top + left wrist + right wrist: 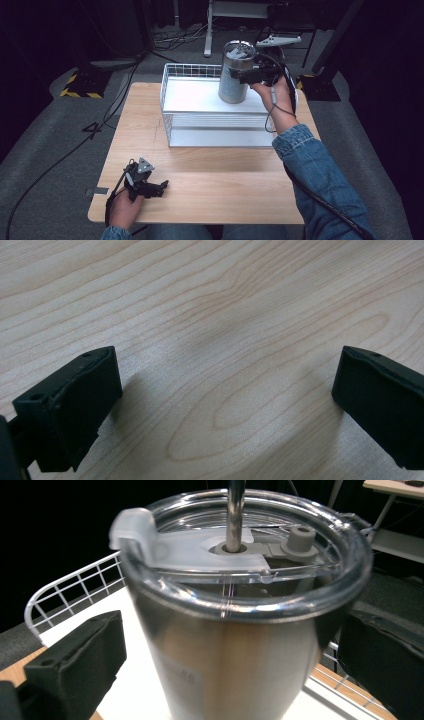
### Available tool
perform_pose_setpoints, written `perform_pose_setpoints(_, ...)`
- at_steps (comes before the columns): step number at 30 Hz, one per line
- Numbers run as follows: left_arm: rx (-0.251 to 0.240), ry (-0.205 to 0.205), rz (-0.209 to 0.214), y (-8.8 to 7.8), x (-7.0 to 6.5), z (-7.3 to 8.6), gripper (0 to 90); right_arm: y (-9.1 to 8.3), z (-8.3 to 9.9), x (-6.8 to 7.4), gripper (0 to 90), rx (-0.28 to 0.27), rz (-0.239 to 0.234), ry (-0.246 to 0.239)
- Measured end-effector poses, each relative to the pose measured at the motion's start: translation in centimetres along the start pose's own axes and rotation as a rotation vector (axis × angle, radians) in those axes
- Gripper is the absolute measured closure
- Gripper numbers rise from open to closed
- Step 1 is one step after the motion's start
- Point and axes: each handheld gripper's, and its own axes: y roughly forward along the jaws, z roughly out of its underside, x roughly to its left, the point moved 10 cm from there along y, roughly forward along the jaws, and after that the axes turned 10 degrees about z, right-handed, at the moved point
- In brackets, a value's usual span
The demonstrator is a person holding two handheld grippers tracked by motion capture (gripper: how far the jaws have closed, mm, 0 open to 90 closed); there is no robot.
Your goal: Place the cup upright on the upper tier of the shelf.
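A steel tumbler (235, 72) with a clear lid stands upright in the far right part of a white wire basket (210, 131) that sits on the far half of a pale wooden table (210, 185). The high view places the right gripper (239, 76) level against the tumbler's upper wall, reaching in from the right, a denim sleeve (320, 180) trailing back toward the camera. The right gripper view adds detail unseen from above: the lid's frosted sliding tab, a metal straw (235, 512) rising through its centre, a grey plug beside it, and the two black jaws standing spread on either side of the tumbler (235, 650), the left one visibly clear of the steel; whether the right one touches cannot be told. The grip reads as released, jaws at their widest. At the near left edge of the table the left gripper (161, 187) rests low in the person's hand; the left gripper view shows its jaws wide apart above bare wood grain, grasping nothing.
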Motion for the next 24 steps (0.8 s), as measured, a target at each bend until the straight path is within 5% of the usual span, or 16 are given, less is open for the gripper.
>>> perform_pose_setpoints(24,-0.003,-0.001,-0.006,0.0,0.0,0.0,0.2,-8.8,1.9,-0.2,0.0,-0.068,-0.072,-0.032)
